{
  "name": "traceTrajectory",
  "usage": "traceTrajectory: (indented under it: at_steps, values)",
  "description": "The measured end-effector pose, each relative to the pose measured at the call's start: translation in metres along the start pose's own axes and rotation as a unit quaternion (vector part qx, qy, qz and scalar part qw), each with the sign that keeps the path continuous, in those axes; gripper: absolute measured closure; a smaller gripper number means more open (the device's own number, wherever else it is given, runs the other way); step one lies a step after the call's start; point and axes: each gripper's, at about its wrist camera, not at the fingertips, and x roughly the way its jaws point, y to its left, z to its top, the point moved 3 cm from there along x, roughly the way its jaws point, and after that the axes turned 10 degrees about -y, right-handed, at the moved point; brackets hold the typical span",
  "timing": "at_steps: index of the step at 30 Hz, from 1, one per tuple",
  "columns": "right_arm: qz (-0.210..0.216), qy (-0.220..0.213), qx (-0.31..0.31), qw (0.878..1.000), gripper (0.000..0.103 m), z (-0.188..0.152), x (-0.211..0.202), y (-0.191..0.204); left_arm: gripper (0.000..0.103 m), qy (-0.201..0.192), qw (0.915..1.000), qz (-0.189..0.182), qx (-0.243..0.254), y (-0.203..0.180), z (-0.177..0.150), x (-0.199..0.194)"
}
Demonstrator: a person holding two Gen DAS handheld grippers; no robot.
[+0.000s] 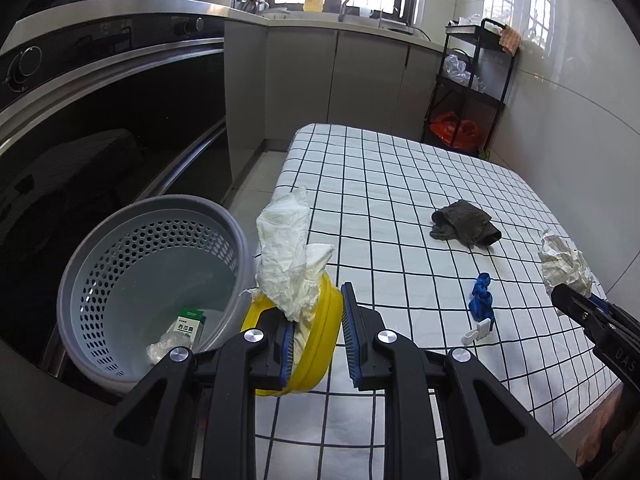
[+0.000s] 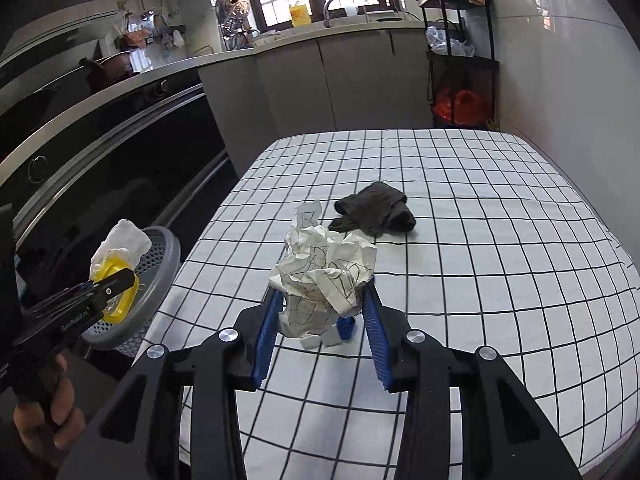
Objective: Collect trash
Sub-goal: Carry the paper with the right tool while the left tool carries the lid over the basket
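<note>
My left gripper is shut on a yellow plastic tub stuffed with white tissue, held at the table's left edge beside the grey perforated basket. The basket holds a small green-and-white box and a clear wrapper. My right gripper is shut on a crumpled ball of printed paper above the checked tablecloth. The left gripper with the tub shows in the right wrist view, and the paper ball in the left wrist view.
A dark grey rag lies mid-table. A blue plastic piece and a small white clip lie near the front. A black oven front stands at the left. A black shelf cart stands at the back.
</note>
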Motion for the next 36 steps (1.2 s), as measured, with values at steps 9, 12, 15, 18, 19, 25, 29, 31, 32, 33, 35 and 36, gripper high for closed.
traceTrajectory:
  at_steps: [9,12,15,18,19,25,29,31,32,33,35,36]
  values:
    - [0.035,-0.023,-0.021,0.999,0.064,0.016,-0.023,0.049,0.083,-0.007,0.9994,0.031,-0.010,0.051,0.004,-0.033]
    - [0.047,-0.024,-0.025,0.998,0.064,0.018,-0.017,0.062,0.083,-0.012,0.9988,0.047,-0.012,0.070,0.004,-0.040]
    - [0.062,-0.015,-0.028,0.998,0.064,0.019,-0.001,0.078,0.083,-0.016,0.9978,0.060,-0.025,0.090,0.003,-0.043]
    - [0.080,-0.005,-0.039,0.996,0.064,0.023,0.018,0.099,0.083,-0.016,0.9966,0.072,-0.038,0.110,0.003,-0.043]
    - [0.087,-0.002,-0.044,0.995,0.064,0.026,0.025,0.108,0.083,-0.015,0.9962,0.076,-0.040,0.116,0.003,-0.042]
    - [0.138,0.016,-0.074,0.988,0.064,0.037,0.070,0.160,0.083,-0.016,0.9930,0.104,-0.053,0.145,0.008,-0.035]
    - [0.167,0.039,-0.092,0.981,0.064,0.039,0.107,0.195,0.082,-0.014,0.9912,0.119,-0.055,0.158,0.015,-0.026]
    - [0.178,0.050,-0.096,0.978,0.064,0.039,0.126,0.211,0.082,-0.013,0.9901,0.129,-0.053,0.165,0.017,-0.020]
    - [0.185,0.060,-0.094,0.976,0.064,0.037,0.136,0.217,0.082,-0.012,0.9894,0.135,-0.053,0.167,0.019,-0.017]
    - [0.190,0.069,-0.092,0.975,0.064,0.035,0.145,0.222,0.082,-0.010,0.9887,0.140,-0.054,0.170,0.019,-0.013]
    - [0.191,0.080,-0.100,0.973,0.064,0.029,0.160,0.232,0.082,-0.006,0.9874,0.147,-0.059,0.175,0.019,-0.006]
    - [0.192,0.083,-0.103,0.972,0.064,0.025,0.165,0.236,0.082,-0.003,0.9867,0.151,-0.061,0.177,0.018,-0.002]
